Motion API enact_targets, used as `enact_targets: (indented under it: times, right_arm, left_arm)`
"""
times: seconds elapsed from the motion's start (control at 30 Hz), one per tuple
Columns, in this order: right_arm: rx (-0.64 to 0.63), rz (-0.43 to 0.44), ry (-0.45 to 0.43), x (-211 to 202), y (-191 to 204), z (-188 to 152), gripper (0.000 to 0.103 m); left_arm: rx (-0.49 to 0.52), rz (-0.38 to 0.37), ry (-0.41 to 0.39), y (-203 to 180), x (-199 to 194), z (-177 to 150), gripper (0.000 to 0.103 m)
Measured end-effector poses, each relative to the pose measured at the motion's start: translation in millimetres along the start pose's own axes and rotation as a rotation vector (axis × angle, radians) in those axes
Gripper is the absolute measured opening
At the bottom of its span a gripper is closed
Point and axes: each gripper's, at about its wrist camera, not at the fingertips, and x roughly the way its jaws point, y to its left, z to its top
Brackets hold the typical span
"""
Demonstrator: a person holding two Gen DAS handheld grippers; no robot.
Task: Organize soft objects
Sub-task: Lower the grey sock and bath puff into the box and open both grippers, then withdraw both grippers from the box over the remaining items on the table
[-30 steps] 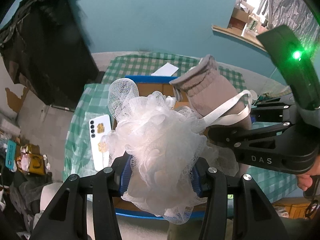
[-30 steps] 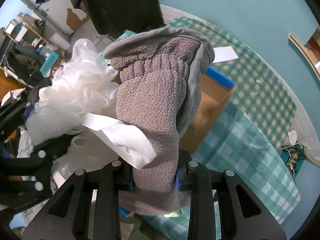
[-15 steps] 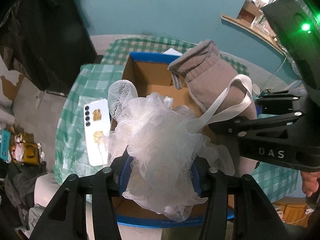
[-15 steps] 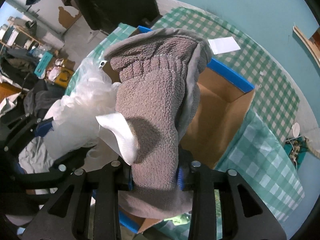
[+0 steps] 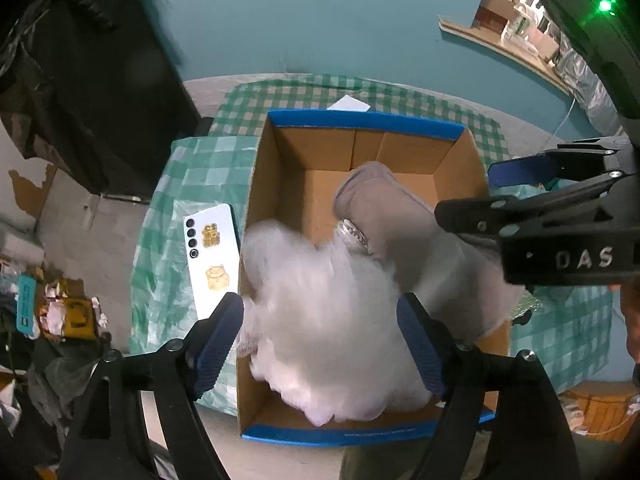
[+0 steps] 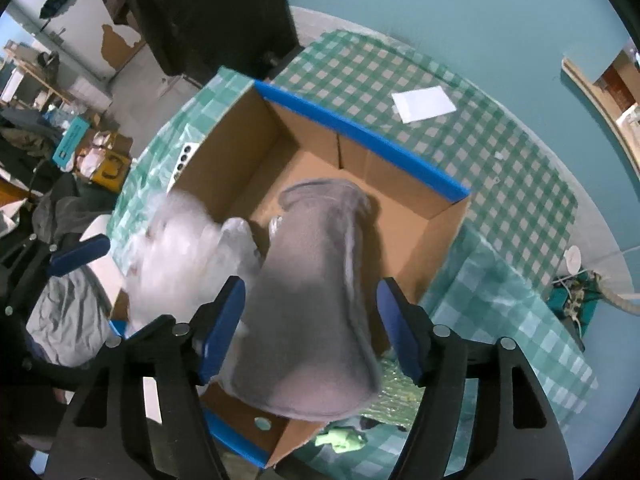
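Note:
A white mesh bath pouf (image 5: pixel 328 320) blurs between the fingers of my left gripper (image 5: pixel 320 340), whose jaws are opening; the pads stand off it as it drops toward the cardboard box (image 5: pixel 280 168). My right gripper (image 6: pixel 310 328) is also opening, and the grey knitted sock (image 6: pixel 316 300) slides down between its spread blue pads, blurred, over the same box (image 6: pixel 360 132). The pouf (image 6: pixel 180 248) shows left of the sock in the right wrist view. The sock (image 5: pixel 400 224) leans beside the pouf in the left wrist view.
The blue-rimmed box sits on a green checked tablecloth (image 6: pixel 500 160). A white phone (image 5: pixel 208 256) lies left of the box, a white paper (image 6: pixel 424 104) behind it. Clutter fills the floor (image 5: pixel 60 312) to the left; a dark garment (image 5: pixel 80 80) hangs at the back left.
Both grippers went from shut on their loads to spread wide. The pouf and the sock have slipped free and sunk toward the box, which now shows fully below.

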Motion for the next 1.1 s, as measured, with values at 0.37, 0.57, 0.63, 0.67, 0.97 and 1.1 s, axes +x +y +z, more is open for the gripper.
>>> enact_targets:
  times: [0.37,0.57,0.63,0.67,0.97,1.1]
  right_arm:
    - [0.011,0.013,-0.044,-30.6,-12.7,-8.0,0.073]
    - [0.012,0.002,-0.048,-40.4,-23.1,-20.9,0.075]
    - [0.014,0.001,-0.050,-44.8,-26.4,-26.1,0.075]
    - [0.016,-0.001,-0.051,-46.5,-29.2,-28.7,0.076]
    - [0.062,-0.021,-0.059,-63.2,-62.5,-55.6,0.076]
    - [0.089,-0.039,-0.060,-69.2,-81.1,-68.8,0.076]
  left_arm:
    - [-0.044,-0.016,-0.023,-3.4,-19.7,-7.4,0.080]
    - [-0.040,-0.017,-0.027,-16.7,-25.5,-13.9,0.080]
    - [-0.037,-0.019,-0.024,-22.1,-25.6,-16.0,0.080]
    - [-0.037,-0.019,-0.023,-24.3,-25.6,-16.7,0.080]
    - [-0.008,-0.038,-0.018,-55.0,-28.3,-19.6,0.080]
    - [0.012,-0.053,-0.018,-70.9,-28.5,-19.5,0.080]
